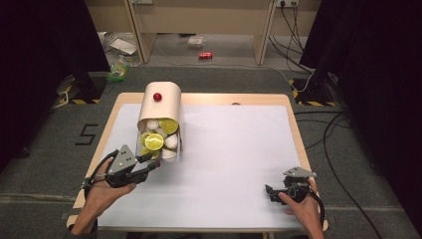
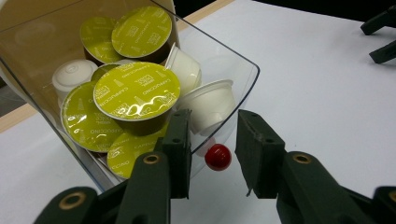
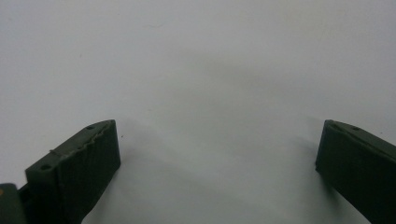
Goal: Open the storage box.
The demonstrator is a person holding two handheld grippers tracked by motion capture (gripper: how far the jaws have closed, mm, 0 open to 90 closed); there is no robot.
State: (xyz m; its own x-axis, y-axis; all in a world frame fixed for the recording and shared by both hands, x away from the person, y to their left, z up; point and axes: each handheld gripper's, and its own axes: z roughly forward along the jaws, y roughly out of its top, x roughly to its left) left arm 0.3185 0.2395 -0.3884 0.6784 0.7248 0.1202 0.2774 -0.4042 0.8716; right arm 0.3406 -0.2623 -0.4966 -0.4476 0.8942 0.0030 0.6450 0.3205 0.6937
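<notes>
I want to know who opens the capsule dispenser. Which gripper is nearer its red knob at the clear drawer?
Left. The left gripper has its open jaws on either side of the red knob. The right gripper rests far across the table.

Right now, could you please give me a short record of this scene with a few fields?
Surface: white table top
Container: beige dispenser with clear drawer
Contents: green-lidded and white capsules
Drawer knob: red knob, between the open jaws, not gripped
Left tool: open, at the drawer front
Right tool: open, over bare table, apart from the dispenser
</notes>
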